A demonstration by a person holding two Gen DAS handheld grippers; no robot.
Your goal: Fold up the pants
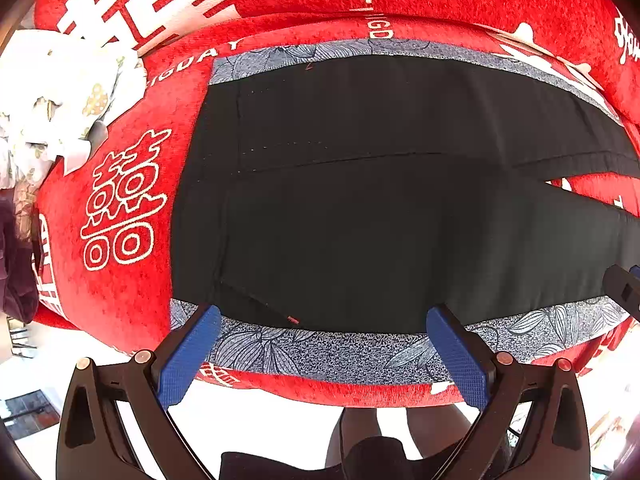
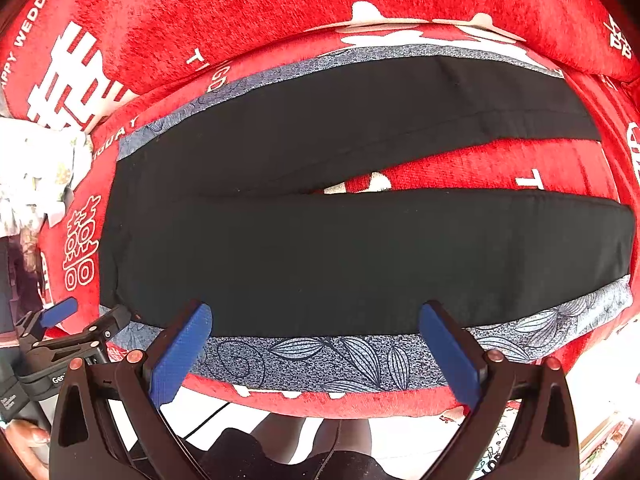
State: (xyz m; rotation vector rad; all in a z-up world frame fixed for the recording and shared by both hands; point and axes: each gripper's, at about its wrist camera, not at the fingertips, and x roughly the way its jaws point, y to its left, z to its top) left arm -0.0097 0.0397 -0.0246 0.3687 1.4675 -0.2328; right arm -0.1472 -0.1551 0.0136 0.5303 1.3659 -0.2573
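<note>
The left gripper (image 1: pixel 323 322) is held wide open and empty, poised at the near edge of the pants (image 1: pixel 380 200) by the waistband, which lies toward 9 o'clock. The right gripper (image 2: pixel 316 320) is likewise spread wide with nothing between its jaws, set at the near edge of the near leg. The pants are laid flat on a patterned mat (image 2: pixel 340 356) over a red cover (image 2: pixel 240 8), legs running toward 3 o'clock and parted in a narrow V. Probably the near leg is to be folded over the far one: both edges should be pinched through only the pants layer, then lifted together toward 12 o'clock, kept taut so seams are matched.
</note>
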